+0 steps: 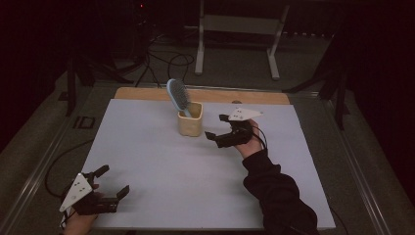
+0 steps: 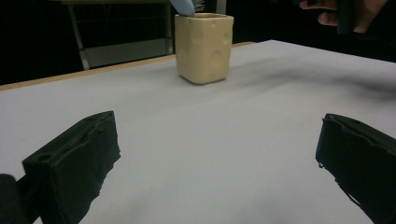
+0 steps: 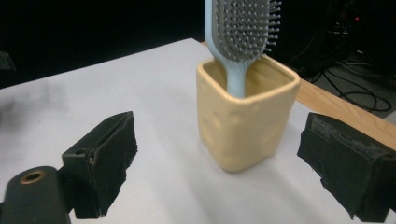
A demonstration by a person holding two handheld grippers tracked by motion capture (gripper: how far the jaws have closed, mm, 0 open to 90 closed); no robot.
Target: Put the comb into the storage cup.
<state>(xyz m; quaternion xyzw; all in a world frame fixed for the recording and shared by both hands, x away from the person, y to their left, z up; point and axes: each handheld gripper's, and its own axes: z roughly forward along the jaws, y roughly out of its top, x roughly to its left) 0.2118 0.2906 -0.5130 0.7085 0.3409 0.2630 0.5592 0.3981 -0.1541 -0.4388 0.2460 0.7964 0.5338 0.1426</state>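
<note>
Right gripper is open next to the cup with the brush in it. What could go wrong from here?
1. The hairbrush stands handle-down and leans over the rim of the yellow cup; a nudge may tip both.
2. The right gripper sits close beside the cup, so a sideways move might knock it over.
3. The left gripper is far off, too distant to steady the cup.

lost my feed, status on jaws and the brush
Both grippers open: right gripper beside cup, left gripper at near table edge. Hairbrush stands handle-down in cup. Nothing between.
</note>
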